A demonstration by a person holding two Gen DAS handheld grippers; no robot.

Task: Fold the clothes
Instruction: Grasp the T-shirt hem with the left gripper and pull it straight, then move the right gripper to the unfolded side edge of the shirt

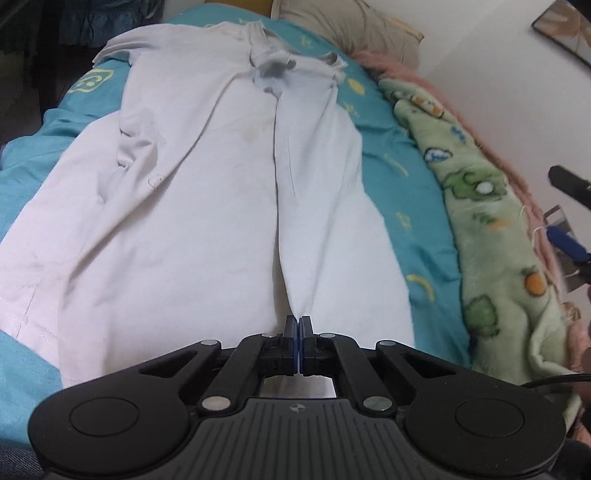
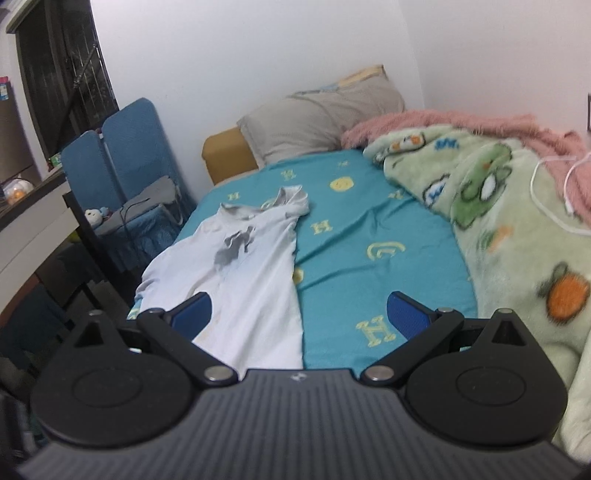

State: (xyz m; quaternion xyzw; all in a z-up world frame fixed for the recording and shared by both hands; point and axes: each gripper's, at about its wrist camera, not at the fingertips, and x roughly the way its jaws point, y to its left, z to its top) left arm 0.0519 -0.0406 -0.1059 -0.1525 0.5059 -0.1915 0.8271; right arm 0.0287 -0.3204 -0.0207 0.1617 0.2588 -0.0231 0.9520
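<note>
My left gripper (image 1: 297,322) has its jaws pressed together on the near hem of the white shirt (image 1: 207,206), pinching a folded edge of cloth that runs away from me like a ridge up to the collar. That pinch shows only in the left wrist view; from the right wrist view the hem is hidden behind my own tool.

The shirt lies spread on the teal sheet (image 1: 399,192), collar at the far end toward the grey pillow (image 1: 354,26), its right side already folded over the middle. In the left view, the green blanket (image 1: 487,236) lies well to the right of the shirt.

My right gripper (image 2: 299,314) is spread wide with nothing between the blue pads (image 2: 194,314), held above the sheet just right of the shirt's near end. Only this view takes in the room: the blue chair (image 2: 129,147) to the left of the shirt beside the bed, the white cable (image 2: 554,199) on the blanket, and the pink throw (image 2: 443,125) beyond it.
</note>
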